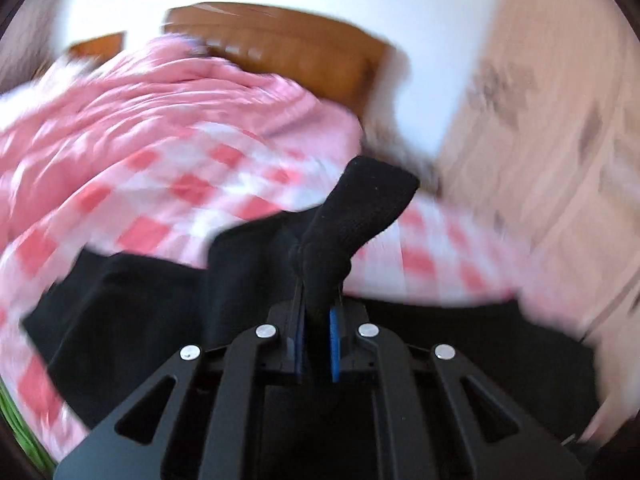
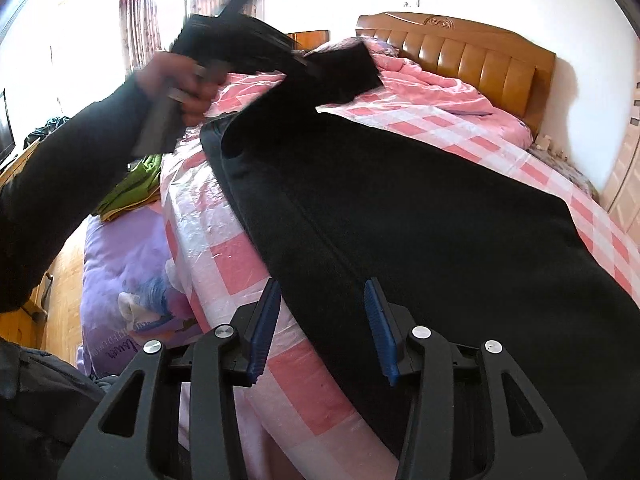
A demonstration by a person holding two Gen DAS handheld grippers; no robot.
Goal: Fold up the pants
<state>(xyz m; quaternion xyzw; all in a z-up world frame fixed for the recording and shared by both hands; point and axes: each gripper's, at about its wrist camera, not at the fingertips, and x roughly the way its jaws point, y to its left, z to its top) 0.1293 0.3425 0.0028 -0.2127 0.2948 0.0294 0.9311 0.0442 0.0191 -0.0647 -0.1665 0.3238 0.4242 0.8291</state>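
On the bed point(image 2: 472, 120), one pair of black pants point(image 2: 420, 216) lies spread over the pink checked quilt point(image 2: 400, 116). Only the left wrist view (badly blurred) shows the left gripper point(image 1: 318, 300) clamped tight on a bunched hem of the pants, which sticks up past its blue pads point(image 1: 334, 344). Only the right wrist view shows the left hand point(image 2: 180, 84) lifting that hem above the bed, a wooden headboard point(image 2: 472, 52) and green cloth point(image 2: 132, 188) beside the bed. The right gripper point(image 2: 322, 300) hangs partly open over the pants' near end, gripping nothing.
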